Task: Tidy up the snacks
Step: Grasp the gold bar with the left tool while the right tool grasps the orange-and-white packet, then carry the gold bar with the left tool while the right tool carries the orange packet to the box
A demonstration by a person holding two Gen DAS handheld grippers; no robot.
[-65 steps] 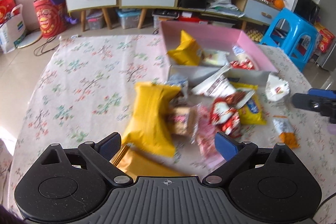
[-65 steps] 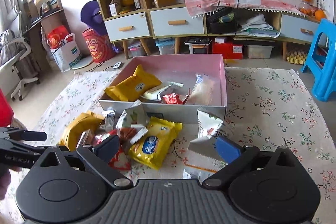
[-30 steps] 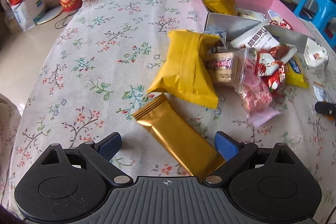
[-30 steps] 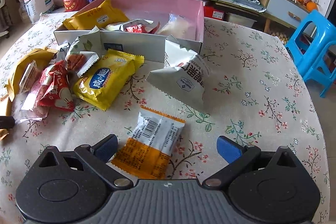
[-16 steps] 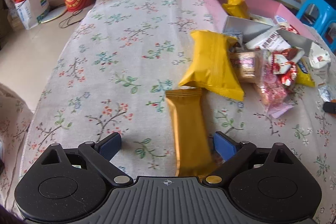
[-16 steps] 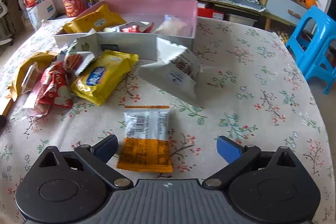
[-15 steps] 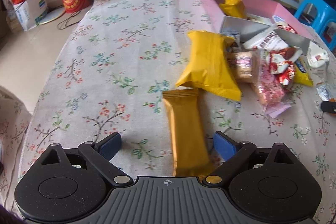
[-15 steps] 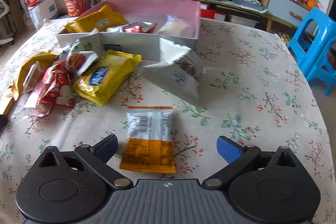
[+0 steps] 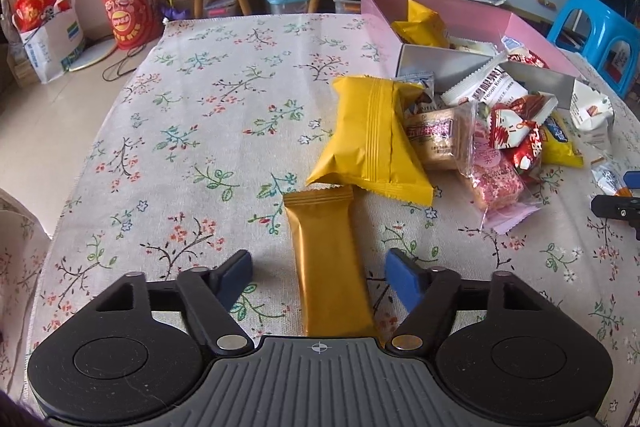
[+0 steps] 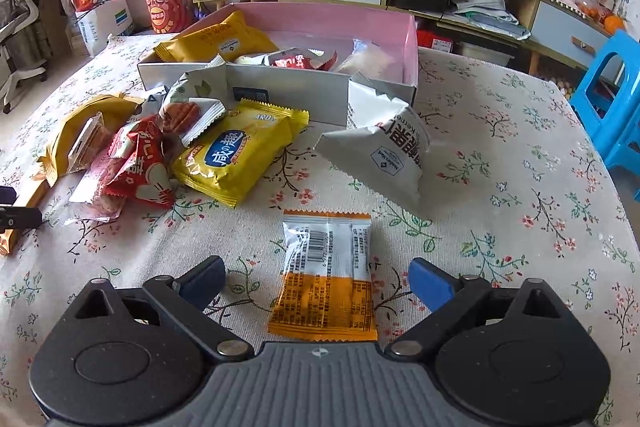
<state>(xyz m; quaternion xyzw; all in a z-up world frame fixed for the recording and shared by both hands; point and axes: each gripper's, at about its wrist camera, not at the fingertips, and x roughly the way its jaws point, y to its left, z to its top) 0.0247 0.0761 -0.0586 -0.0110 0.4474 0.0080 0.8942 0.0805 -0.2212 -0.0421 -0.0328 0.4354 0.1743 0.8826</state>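
floral tablecloth, snack packets, pink box

Both grippers are angled down at the table, side by side. The left gripper, black body with blue-padded fingers, has its jaws closing in, and there's a long gold foil snack bar lying between the pads, not pinched yet, gaps on both sides. The right gripper, same black-and-blue build, is closing too but sits wider, straddling a flat white-and-orange snack packet without touching it. No hands or sleeves visible.
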